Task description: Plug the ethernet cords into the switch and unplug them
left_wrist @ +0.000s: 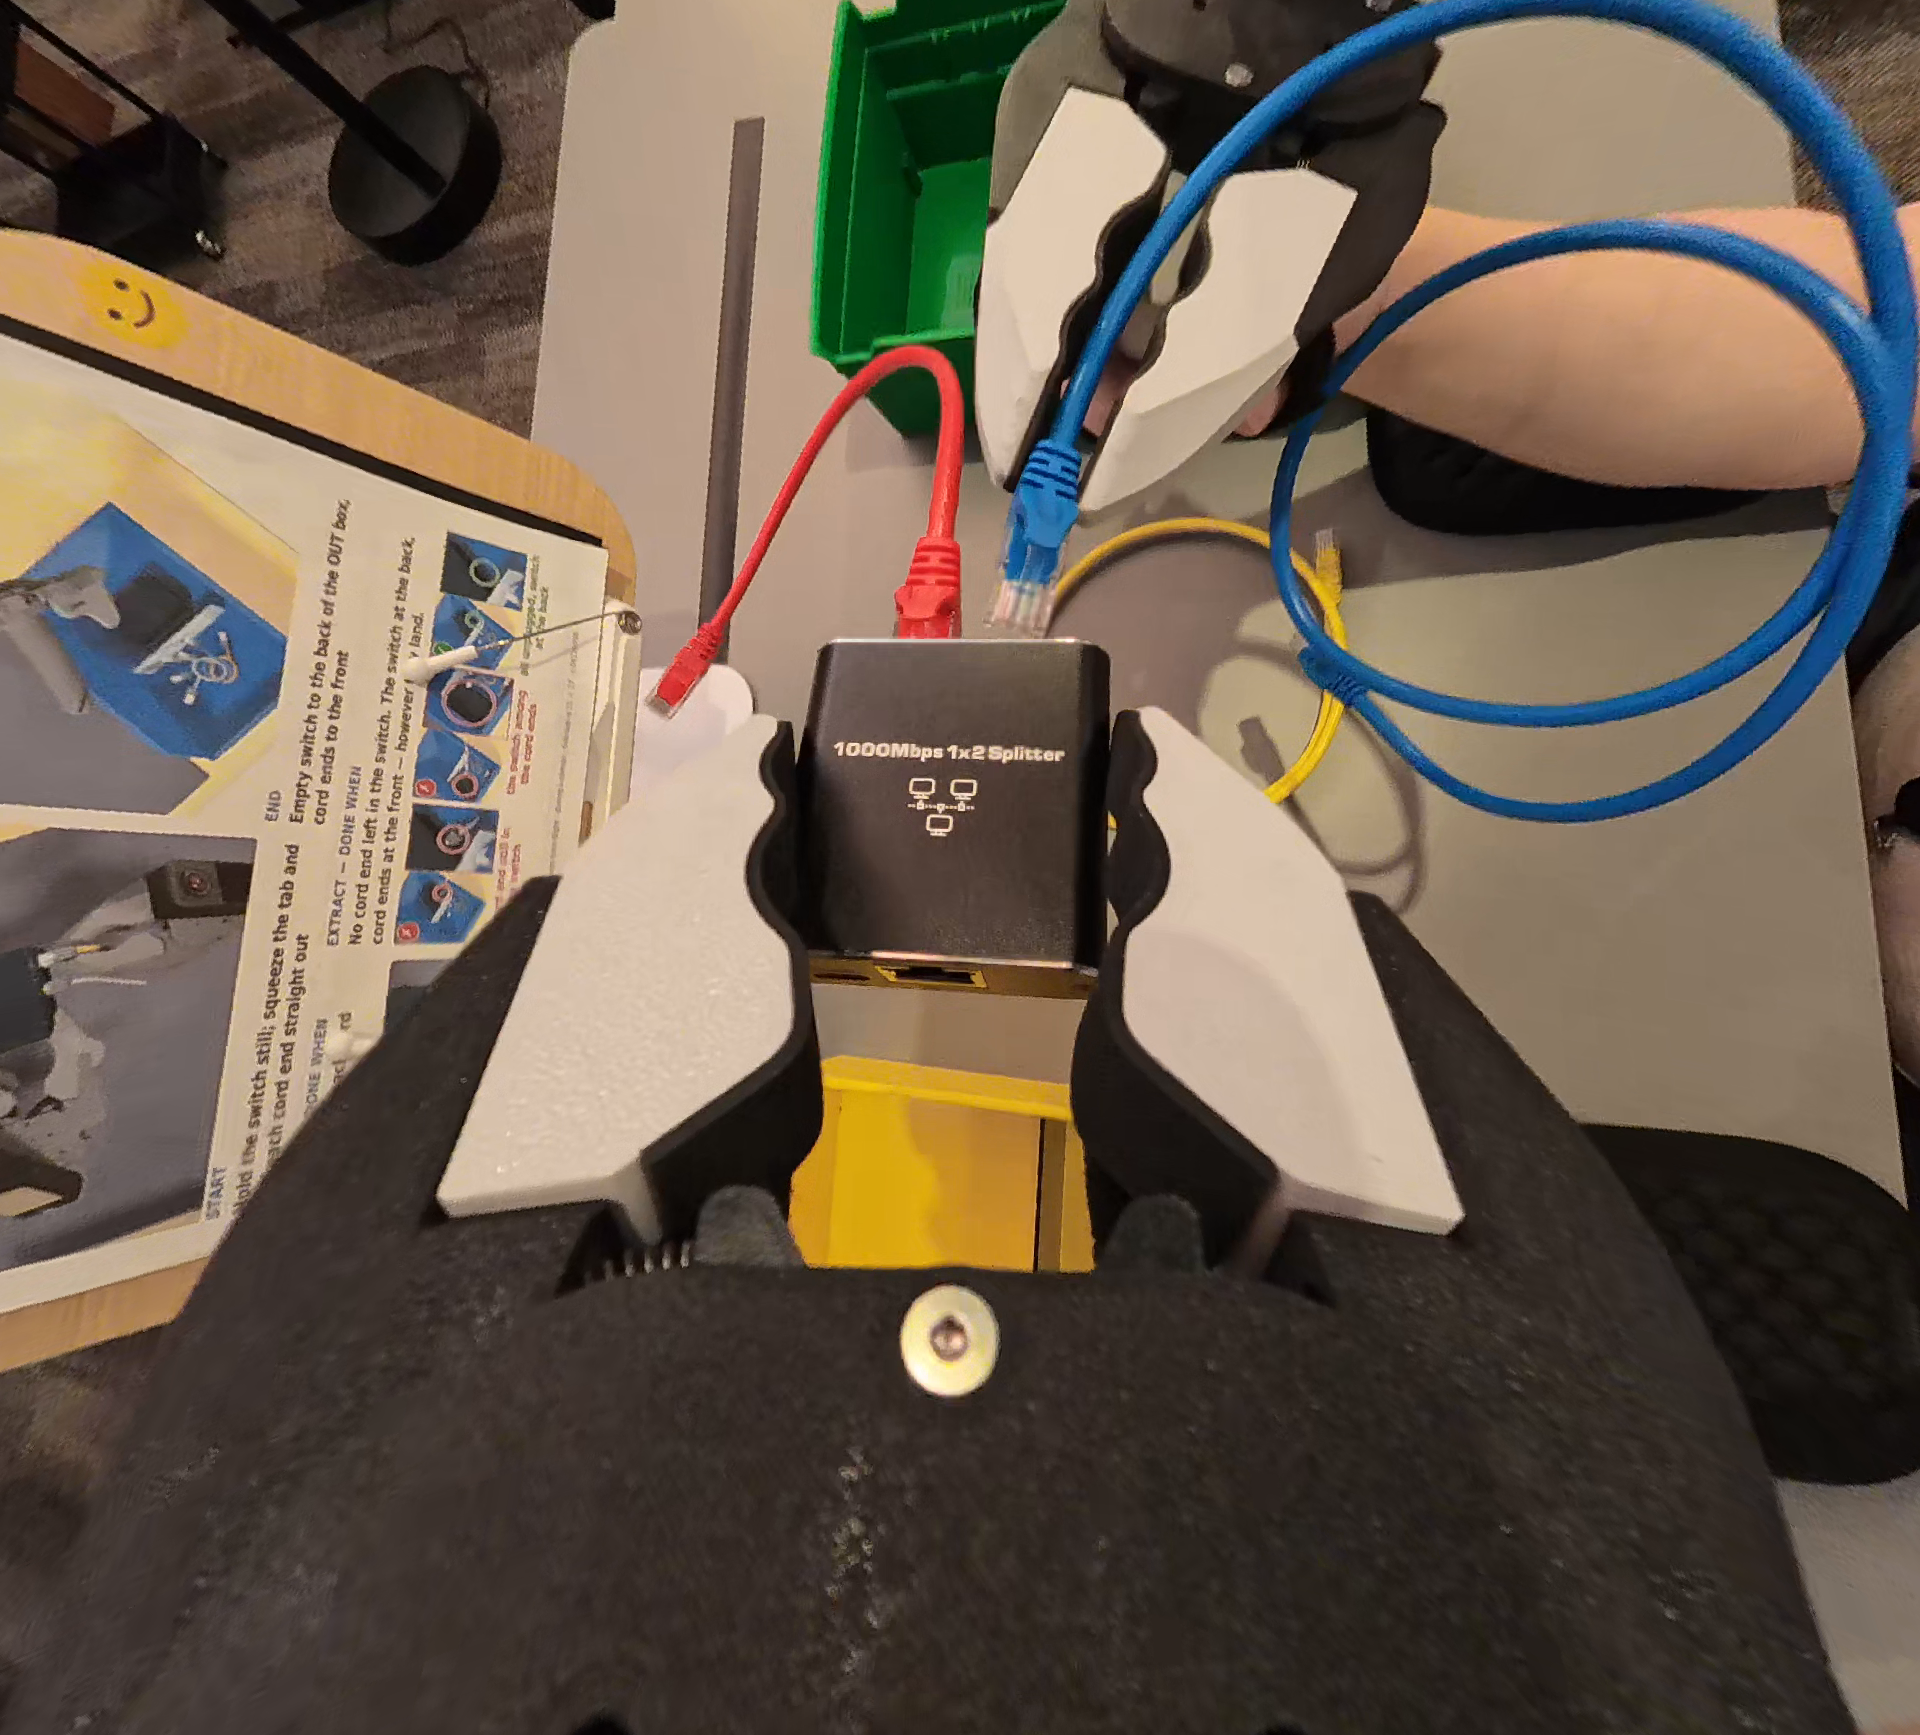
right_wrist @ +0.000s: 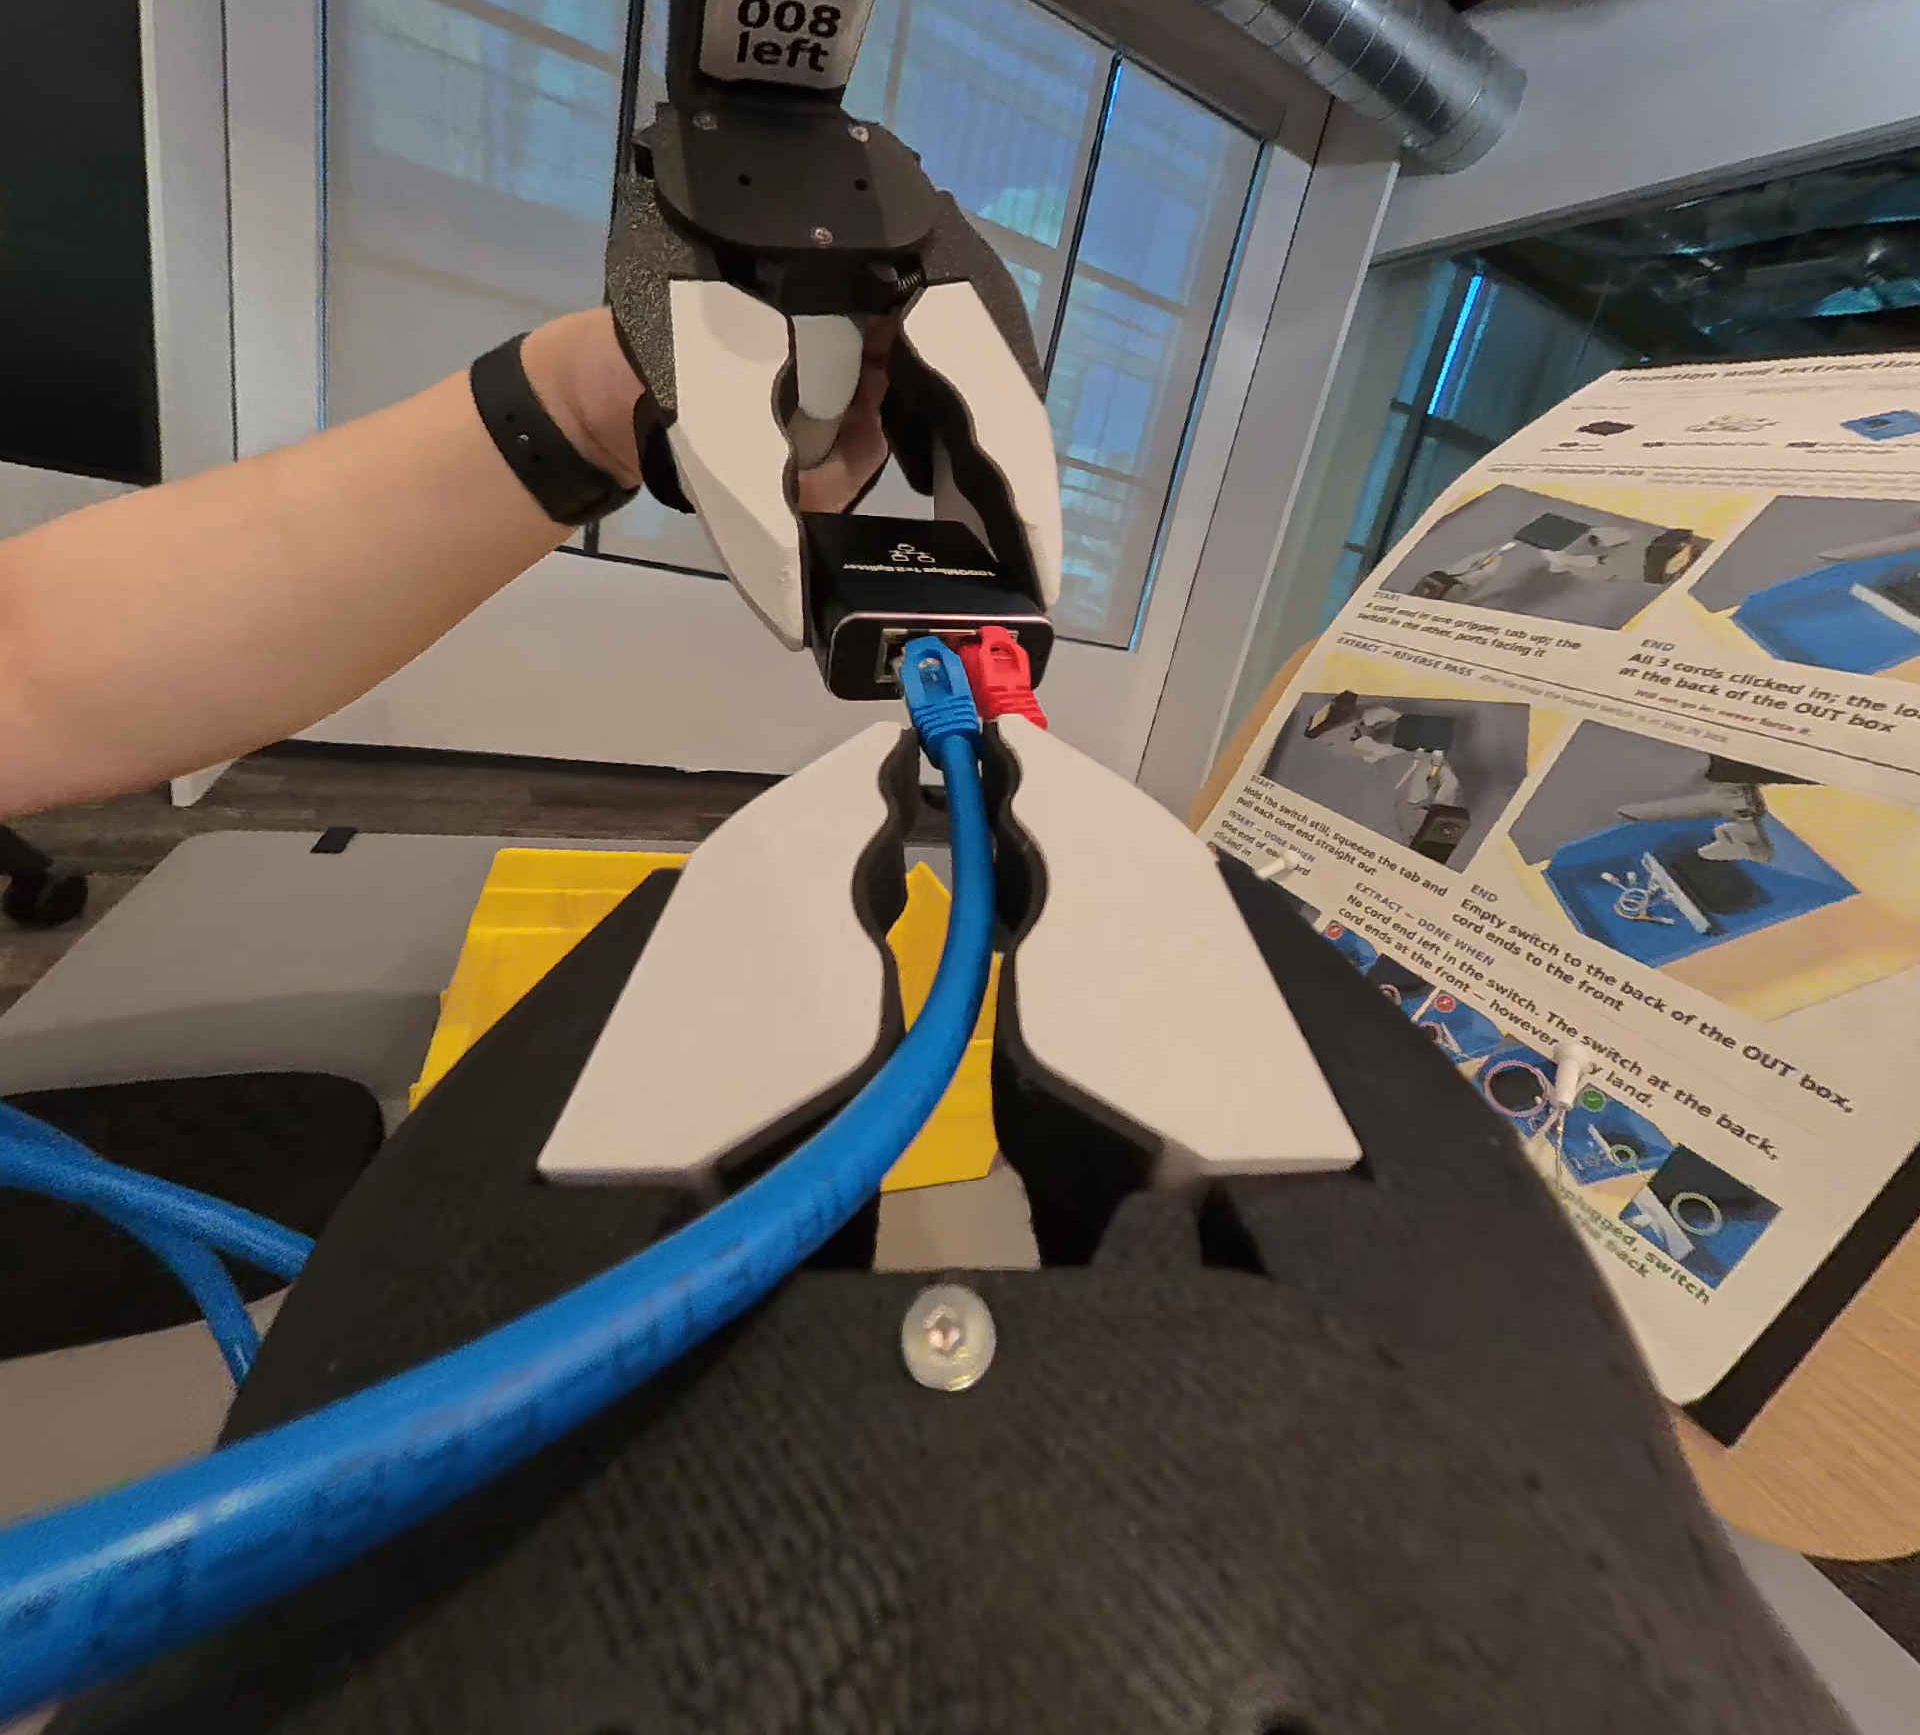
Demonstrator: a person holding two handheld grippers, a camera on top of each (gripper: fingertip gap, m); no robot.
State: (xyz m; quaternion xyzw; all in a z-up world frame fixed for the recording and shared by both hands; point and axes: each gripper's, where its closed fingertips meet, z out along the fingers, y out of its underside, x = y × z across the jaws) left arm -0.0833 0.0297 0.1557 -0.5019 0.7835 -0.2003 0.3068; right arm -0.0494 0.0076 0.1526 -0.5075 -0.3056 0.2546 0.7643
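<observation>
My left gripper (left_wrist: pixel 951 729) is shut on the black switch (left_wrist: pixel 951 844) and holds it by its two sides above the table; the right wrist view shows the same grasp (right_wrist: pixel 914 615). A red cord's plug (left_wrist: pixel 928 589) sits in one far port of the switch (right_wrist: pixel 914 579). My right gripper (right_wrist: pixel 953 740) is shut on the blue cord (right_wrist: pixel 961 854) just behind its plug (right_wrist: pixel 935 683). The plug's clear tip (left_wrist: pixel 1023 610) is at the mouth of the port beside the red plug (right_wrist: pixel 1000 672). The right gripper also shows in the left wrist view (left_wrist: pixel 1055 485).
The blue cord's loops (left_wrist: pixel 1662 438) hang off to the right. A yellow cord (left_wrist: pixel 1309 646) lies on the grey table (left_wrist: pixel 644 335). A green bin (left_wrist: pixel 914 231) stands beyond and a yellow bin (left_wrist: pixel 935 1155) below. An instruction sheet (left_wrist: pixel 208 750) lies at left. The red cord's free end (left_wrist: pixel 681 683) dangles. Across from one pair of fingers to the other is roughly 5 centimeters.
</observation>
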